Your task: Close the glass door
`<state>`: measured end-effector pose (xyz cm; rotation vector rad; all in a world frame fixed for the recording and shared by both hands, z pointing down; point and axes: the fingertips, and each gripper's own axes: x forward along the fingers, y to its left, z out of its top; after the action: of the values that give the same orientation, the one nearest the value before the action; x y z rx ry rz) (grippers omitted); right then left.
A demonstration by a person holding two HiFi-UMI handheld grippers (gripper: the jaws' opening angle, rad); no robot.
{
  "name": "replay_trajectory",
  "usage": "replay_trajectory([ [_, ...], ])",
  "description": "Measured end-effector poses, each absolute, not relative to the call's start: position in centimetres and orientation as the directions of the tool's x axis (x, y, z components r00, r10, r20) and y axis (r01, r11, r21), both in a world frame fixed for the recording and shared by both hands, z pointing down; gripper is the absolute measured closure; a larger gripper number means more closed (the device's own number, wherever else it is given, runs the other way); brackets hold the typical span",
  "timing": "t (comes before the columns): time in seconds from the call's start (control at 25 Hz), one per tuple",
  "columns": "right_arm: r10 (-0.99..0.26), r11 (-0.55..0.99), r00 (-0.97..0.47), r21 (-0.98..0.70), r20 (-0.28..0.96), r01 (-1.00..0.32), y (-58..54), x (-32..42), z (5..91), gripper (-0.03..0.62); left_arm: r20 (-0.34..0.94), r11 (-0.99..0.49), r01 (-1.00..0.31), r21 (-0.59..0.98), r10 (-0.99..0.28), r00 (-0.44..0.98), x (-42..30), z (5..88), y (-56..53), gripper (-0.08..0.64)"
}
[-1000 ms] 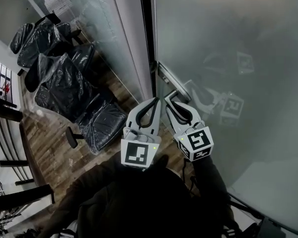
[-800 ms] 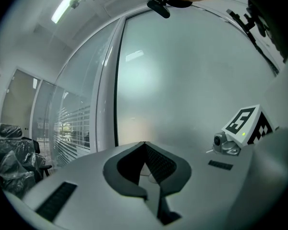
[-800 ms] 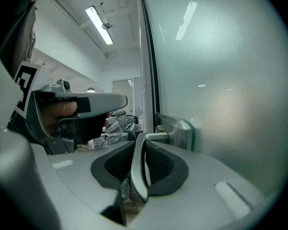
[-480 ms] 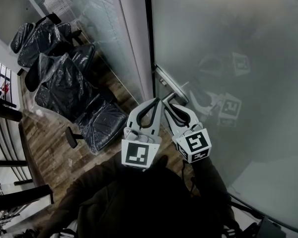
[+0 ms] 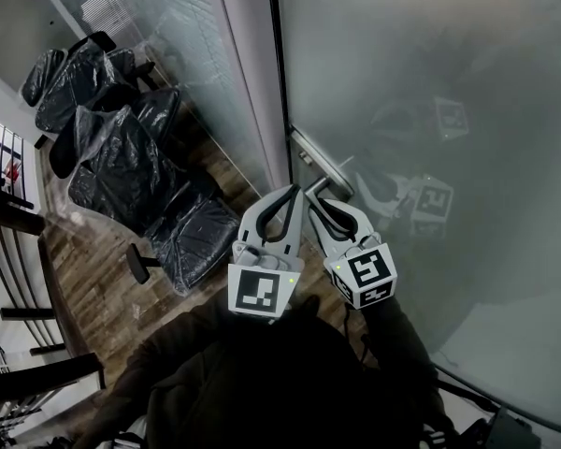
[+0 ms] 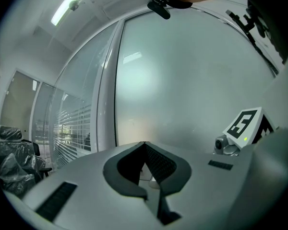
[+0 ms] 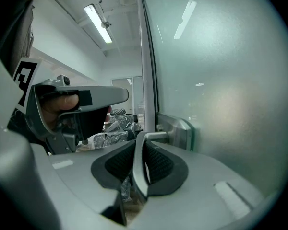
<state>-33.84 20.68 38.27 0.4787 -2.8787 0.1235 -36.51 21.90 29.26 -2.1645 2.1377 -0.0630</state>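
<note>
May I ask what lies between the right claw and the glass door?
The metal handle, clamped in the right claw, reaches the glass door; right gripper view shows it.

So the dark gap between the glass door (image 5: 430,110) and the frame post (image 5: 248,73) got noticeably thinner over the last second. The right gripper (image 5: 313,201), on the door handle (image 5: 323,169), drifted slightly nearer and left.

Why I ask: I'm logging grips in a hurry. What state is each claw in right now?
Left claw: closed, holding nothing.
Right claw: closed on the door handle.
</note>
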Motion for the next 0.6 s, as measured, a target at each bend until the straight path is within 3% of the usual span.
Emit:
replay_trajectory([
  [0.6, -0.309, 0.946, -0.921, -0.023, 0.236, -0.323, 21.28, -33.97, 37.72, 0.528, -0.056, -0.007, -0.995, -0.097, -0.998, 0.012, -37.39, 28.25, 22.24, 0.563],
])
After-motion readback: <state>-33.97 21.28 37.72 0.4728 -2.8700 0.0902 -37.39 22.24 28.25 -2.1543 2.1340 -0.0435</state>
